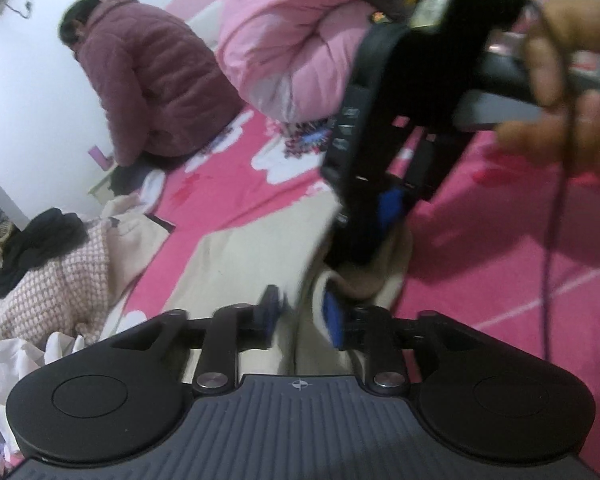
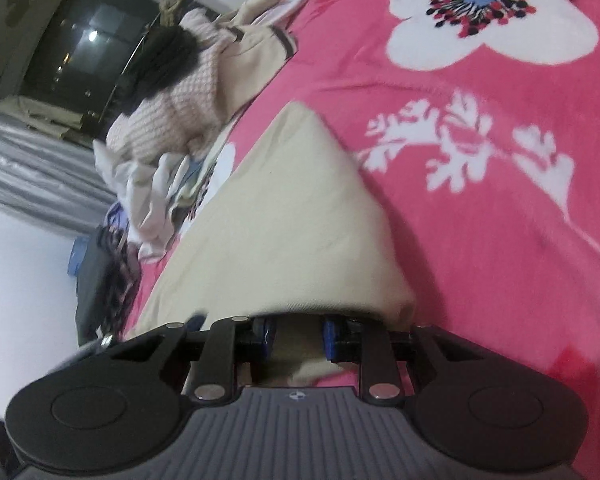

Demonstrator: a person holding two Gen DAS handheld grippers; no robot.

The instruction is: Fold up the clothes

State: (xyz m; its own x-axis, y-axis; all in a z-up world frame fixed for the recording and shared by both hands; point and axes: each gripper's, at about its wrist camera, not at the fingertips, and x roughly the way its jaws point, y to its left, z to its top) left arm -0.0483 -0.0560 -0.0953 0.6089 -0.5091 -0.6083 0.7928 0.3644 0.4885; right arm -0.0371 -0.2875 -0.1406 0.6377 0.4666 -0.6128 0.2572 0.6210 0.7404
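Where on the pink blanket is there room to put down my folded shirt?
The widest bare patch of blanket lies right of the beige garment, below the white flower. A narrower strip runs between that garment and the seated person. The clothes pile on the left edge is crowded.

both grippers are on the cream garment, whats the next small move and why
Probably draw both ends a little apart and lay the cream garment flat on the pink floral blanket. The left gripper and right gripper each have cloth between their blue pads, and the fabric bunches near the right gripper, so smoothing should come before any fold.
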